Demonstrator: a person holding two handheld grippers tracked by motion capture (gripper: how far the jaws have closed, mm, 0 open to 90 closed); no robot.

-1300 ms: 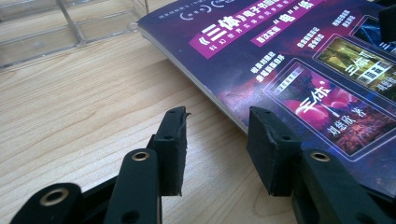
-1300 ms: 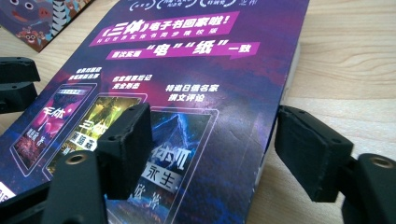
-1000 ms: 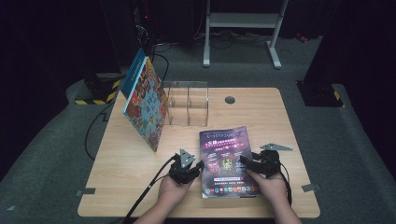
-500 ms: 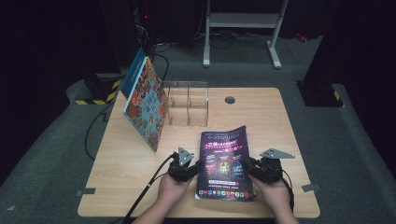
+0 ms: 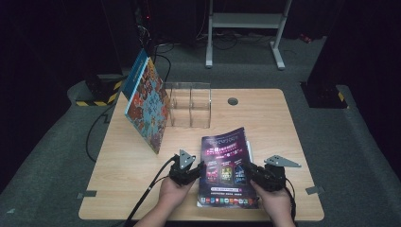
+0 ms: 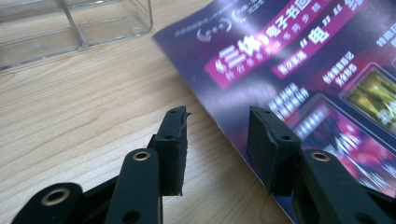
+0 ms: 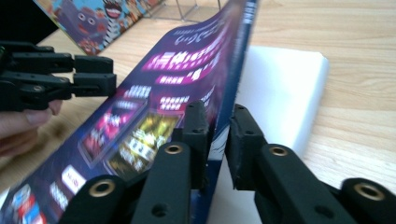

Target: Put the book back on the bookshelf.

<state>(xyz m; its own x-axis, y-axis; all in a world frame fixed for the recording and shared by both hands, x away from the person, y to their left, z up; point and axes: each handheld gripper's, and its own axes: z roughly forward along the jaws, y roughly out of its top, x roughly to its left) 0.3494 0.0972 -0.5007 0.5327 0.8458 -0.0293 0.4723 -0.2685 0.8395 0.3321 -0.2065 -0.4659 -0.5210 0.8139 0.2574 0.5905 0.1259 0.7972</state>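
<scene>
The right gripper view shows the right gripper (image 7: 217, 135), whose jaws have just been closing, clamped on the lifted right edge of the glossy purple magazine (image 7: 140, 116), with white pages (image 7: 280, 93) beneath. The left gripper view shows the left gripper (image 6: 217, 140) open, straddling the magazine's left edge. From above, the magazine lies at six o'clock on the light wooden table (image 5: 283, 123), the clear acrylic organiser (image 5: 190, 105) at eleven, on grey carpet in a dark room.
</scene>
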